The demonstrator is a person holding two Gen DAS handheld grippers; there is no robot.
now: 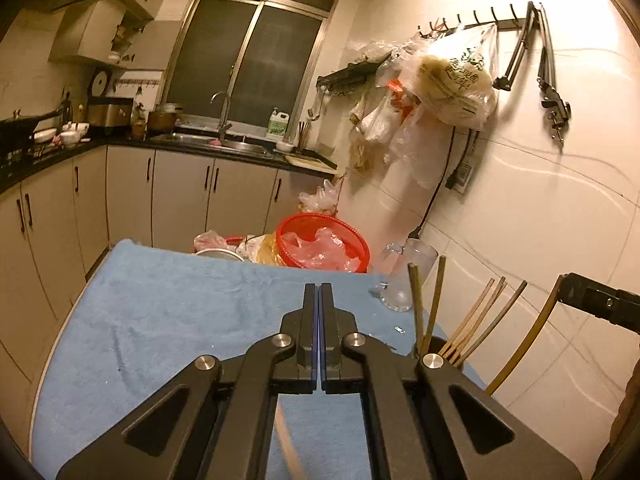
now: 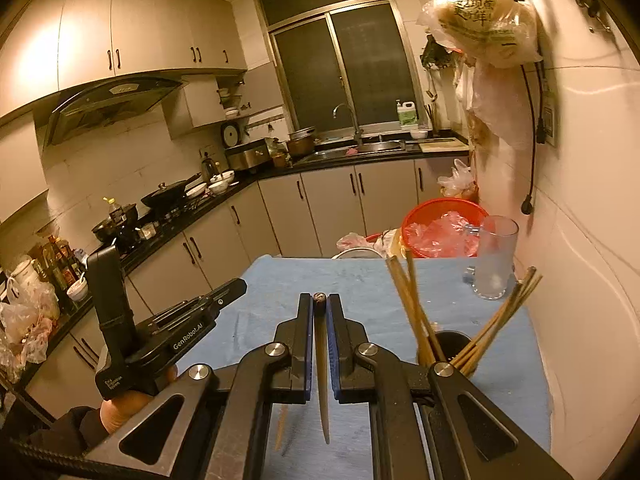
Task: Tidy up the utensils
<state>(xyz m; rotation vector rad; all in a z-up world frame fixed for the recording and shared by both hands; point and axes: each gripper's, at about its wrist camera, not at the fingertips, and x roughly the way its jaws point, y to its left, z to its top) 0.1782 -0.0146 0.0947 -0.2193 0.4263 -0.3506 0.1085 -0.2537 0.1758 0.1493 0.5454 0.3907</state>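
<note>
My right gripper is shut on a single brown chopstick, which hangs tip-down between the pads above the blue cloth. In the left wrist view that gripper enters from the right edge with the chopstick slanting below it. A black cup to the right holds several chopsticks; the same cup and chopsticks show in the left wrist view. Another loose chopstick lies on the cloth beneath. My left gripper is shut and holds nothing, over the cloth's middle.
A clear glass mug stands behind the cup near the tiled wall. A red basket with plastic bags sits past the table's far edge. A hand holds the left gripper at the table's left side. Counters and a sink lie beyond.
</note>
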